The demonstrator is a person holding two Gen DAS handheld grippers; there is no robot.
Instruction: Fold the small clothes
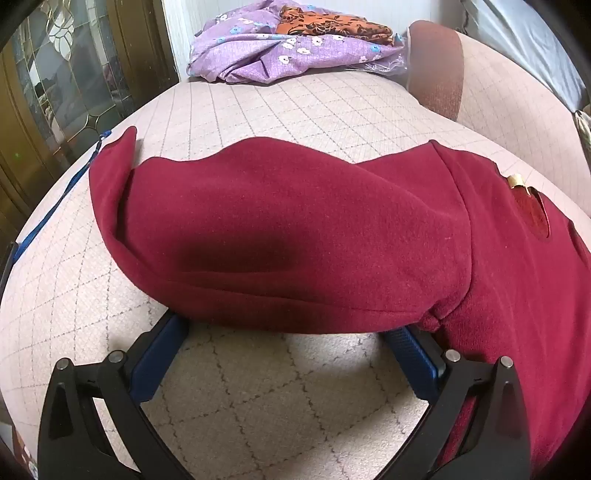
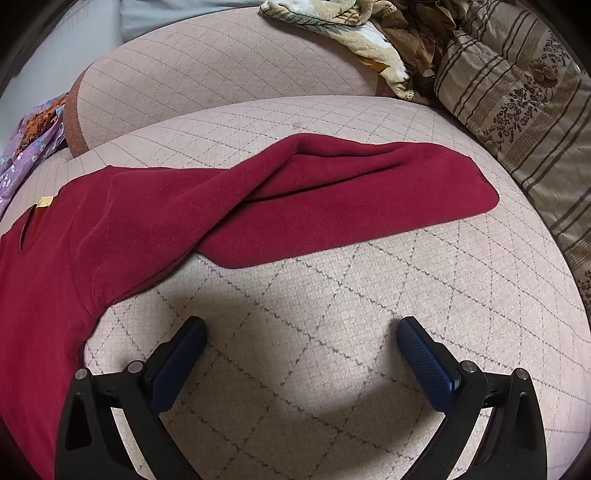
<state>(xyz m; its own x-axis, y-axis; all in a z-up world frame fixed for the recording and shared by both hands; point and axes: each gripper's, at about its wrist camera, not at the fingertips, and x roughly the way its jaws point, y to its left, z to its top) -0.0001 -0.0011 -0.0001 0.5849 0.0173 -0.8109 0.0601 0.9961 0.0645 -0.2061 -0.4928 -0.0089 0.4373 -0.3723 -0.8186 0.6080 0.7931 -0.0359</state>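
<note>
A dark red fleece top (image 1: 295, 229) lies on the beige quilted sofa seat (image 1: 258, 398). In the left wrist view its left sleeve spreads across the middle, with the neck opening and yellow label (image 1: 515, 181) at the right. My left gripper (image 1: 291, 325) is open, its blue fingertips right at the sleeve's near edge, holding nothing. In the right wrist view the top (image 2: 110, 229) lies at the left and its right sleeve (image 2: 351, 199) stretches to the right. My right gripper (image 2: 301, 328) is open and empty over bare seat (image 2: 332, 369), short of the sleeve.
A purple flowered cloth (image 1: 280, 51) with an orange patterned cloth (image 1: 332, 26) on it lies at the far end of the seat. The sofa back cushion (image 2: 221, 66) rises behind. A striped brown pillow (image 2: 517, 103) and crumpled blankets (image 2: 351, 26) lie at the right.
</note>
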